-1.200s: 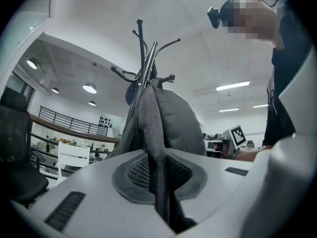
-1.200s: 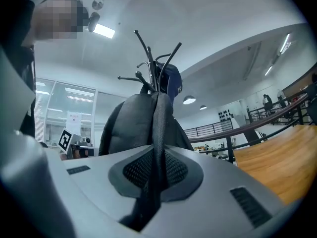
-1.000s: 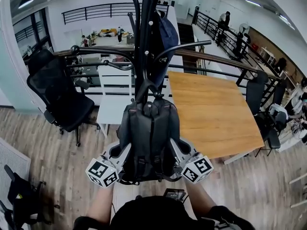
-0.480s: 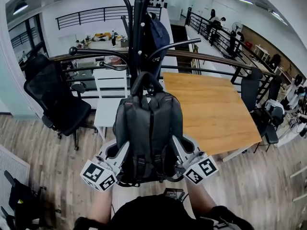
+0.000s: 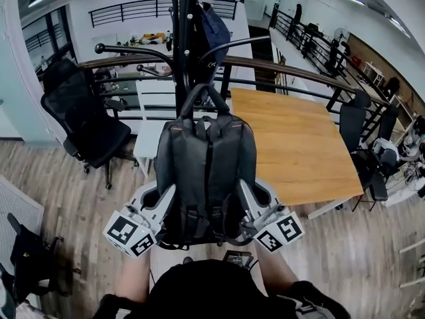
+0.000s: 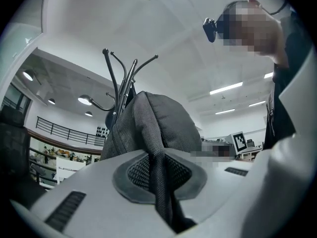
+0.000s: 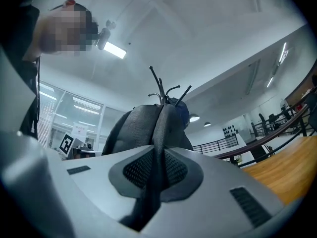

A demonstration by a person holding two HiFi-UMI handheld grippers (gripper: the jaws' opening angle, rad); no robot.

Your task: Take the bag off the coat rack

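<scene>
Two grippers hold one dark grey fabric backpack (image 5: 207, 168) by its lower sides. In the head view we find the left gripper (image 5: 164, 205) on the backpack's left edge and the right gripper (image 5: 248, 203) on its right edge, with both marker cubes towards the person.

In the left gripper view, the jaws are closed on a woven grey strap (image 6: 148, 133) of the backpack, and the pads press it from both sides. The right gripper view shows the same grip on a second strap (image 7: 161, 133).

The backpack hangs upright, directly in front of the black metal coat rack (image 5: 182, 52). Its top handle (image 5: 202, 98) lies against the rack's pole. We cannot confirm from this angle whether the handle rests on a hook.

A dark blue bag (image 5: 214, 28) hangs higher on the rack. A light wooden table (image 5: 299, 145) stands to the right, and a black office chair (image 5: 86, 125) to the left.
</scene>
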